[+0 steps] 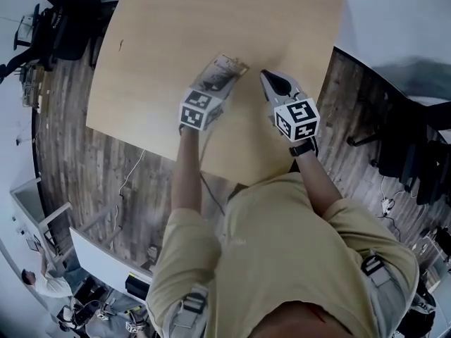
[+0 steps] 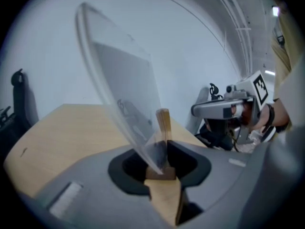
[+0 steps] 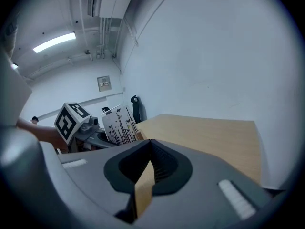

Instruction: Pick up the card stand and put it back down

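Observation:
The card stand (image 1: 224, 71), a clear sheet (image 2: 121, 75) with a printed card set in a small wooden base (image 2: 163, 122), sits near the middle of the wooden table (image 1: 169, 34). My left gripper (image 1: 223, 83) is shut on it, its pads (image 2: 178, 159) pressing the wooden base (image 2: 163, 122). I cannot tell whether the stand is off the table. My right gripper (image 1: 266, 74) rests just right of the stand, jaws shut and empty (image 3: 149, 149). From the right gripper view the stand (image 3: 117, 125) and the left gripper's marker cube (image 3: 70, 120) show at the left.
The table's near edge (image 1: 211, 174) lies close to the person's body. Black office chairs (image 1: 60, 23) stand on the wood floor at the far left, and more dark chair legs (image 1: 402, 160) at the right. A white wall rises beyond the table's far side (image 3: 214, 56).

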`<state>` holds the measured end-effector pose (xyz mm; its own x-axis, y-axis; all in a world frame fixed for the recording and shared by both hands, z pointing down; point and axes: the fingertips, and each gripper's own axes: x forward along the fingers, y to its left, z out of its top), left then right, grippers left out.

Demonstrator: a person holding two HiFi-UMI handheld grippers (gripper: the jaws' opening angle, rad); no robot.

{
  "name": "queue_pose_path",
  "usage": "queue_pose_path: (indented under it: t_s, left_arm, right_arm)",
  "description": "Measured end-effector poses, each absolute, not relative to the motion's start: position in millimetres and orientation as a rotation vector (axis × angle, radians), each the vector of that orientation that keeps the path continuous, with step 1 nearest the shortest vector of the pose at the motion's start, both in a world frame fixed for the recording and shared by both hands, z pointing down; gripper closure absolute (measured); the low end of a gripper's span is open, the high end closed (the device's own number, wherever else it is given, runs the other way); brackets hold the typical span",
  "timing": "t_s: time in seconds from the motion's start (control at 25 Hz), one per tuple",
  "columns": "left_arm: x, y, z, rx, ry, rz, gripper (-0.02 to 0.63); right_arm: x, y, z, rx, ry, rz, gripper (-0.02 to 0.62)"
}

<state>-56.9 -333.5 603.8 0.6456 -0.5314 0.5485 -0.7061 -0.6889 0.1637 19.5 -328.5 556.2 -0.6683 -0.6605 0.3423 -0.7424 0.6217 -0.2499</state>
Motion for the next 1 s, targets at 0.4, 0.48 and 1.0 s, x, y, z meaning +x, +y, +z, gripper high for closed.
queue_pose_path:
  t_s: [0.4,0.48,1.0]
  left_arm:
    - [-102.5,-276.9,438.8,2.515,-1.519,0.314,0.492]
    - [-115.4,-257.1,415.3,2.487,-1.626,0.24,0.492]
    - [-137.4,-147.0,362.3,2.392,-1.941,0.055,0.495]
  right_arm:
    - [8.8,-282.8,438.9,1.193,-2.771,0.359,0.591]
    - [2.0,-268.2,424.2,1.186,-2.797,0.336,0.591]
    - [-5.5,-169.1,363.4,1.242,-2.862,0.172,0.591]
